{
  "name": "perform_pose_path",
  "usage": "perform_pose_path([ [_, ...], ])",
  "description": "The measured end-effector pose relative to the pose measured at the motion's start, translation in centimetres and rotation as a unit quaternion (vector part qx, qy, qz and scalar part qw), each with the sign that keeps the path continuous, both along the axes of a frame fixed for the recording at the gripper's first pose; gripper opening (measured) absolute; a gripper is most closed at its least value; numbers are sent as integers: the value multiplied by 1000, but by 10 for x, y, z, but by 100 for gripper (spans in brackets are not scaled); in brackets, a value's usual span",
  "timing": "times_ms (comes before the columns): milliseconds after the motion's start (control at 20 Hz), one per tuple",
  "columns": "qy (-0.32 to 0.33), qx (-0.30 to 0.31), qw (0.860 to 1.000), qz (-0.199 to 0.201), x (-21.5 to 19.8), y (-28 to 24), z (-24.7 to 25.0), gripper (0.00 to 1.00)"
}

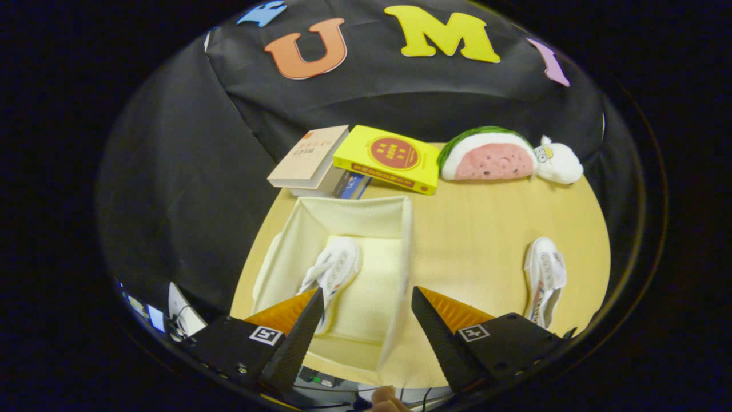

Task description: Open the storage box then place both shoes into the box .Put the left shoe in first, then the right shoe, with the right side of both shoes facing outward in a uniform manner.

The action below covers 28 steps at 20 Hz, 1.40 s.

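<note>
While the gripper (366, 312) hangs above the pale round wooden table (486, 229), its two fingers stand spread wide apart with nothing between them but the view down onto the open cream fabric storage box (400, 240). One white sneaker (331, 274) lies inside that box, on its floor toward the left wall, its toe pointing away from the fingers and its heel end hidden behind the left finger (which side of the shoe faces outward is hard to tell from above). The right finger sits just over the box's right wall. A second white sneaker (545, 277) rests on the bare tabletop well to the right of the box, beyond the right finger, also toe away. Past the box, at the far edge of the table, lie a beige book (306, 157) stacked on other books, a yellow book with a red circle (389, 157), a watermelon-slice plush toy (489, 155) and, touching it, a small white plush figure (559, 163).
</note>
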State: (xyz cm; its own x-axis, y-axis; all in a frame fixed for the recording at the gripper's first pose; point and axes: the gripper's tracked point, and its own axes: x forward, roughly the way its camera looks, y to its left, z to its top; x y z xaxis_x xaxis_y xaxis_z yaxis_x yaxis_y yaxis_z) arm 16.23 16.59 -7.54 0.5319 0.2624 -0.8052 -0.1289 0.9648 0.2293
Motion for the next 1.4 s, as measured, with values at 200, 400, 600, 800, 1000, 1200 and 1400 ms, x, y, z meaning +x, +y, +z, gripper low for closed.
perform_pose_path([
  [200, 1, -62, 998, -30, 1, -96, -22, 95],
  [400, 23, -99, 993, -66, -7, -178, -53, 95],
  [600, 47, -142, 986, -76, -16, -243, -87, 95],
  [800, 74, -175, 976, -102, -21, -295, -113, 95],
  [1000, 103, -165, 975, -112, -25, -311, -136, 94],
  [1200, 96, -188, 967, -143, 0, -331, -158, 89],
  [1400, 116, -152, 969, -156, 12, -322, -180, 66],
])
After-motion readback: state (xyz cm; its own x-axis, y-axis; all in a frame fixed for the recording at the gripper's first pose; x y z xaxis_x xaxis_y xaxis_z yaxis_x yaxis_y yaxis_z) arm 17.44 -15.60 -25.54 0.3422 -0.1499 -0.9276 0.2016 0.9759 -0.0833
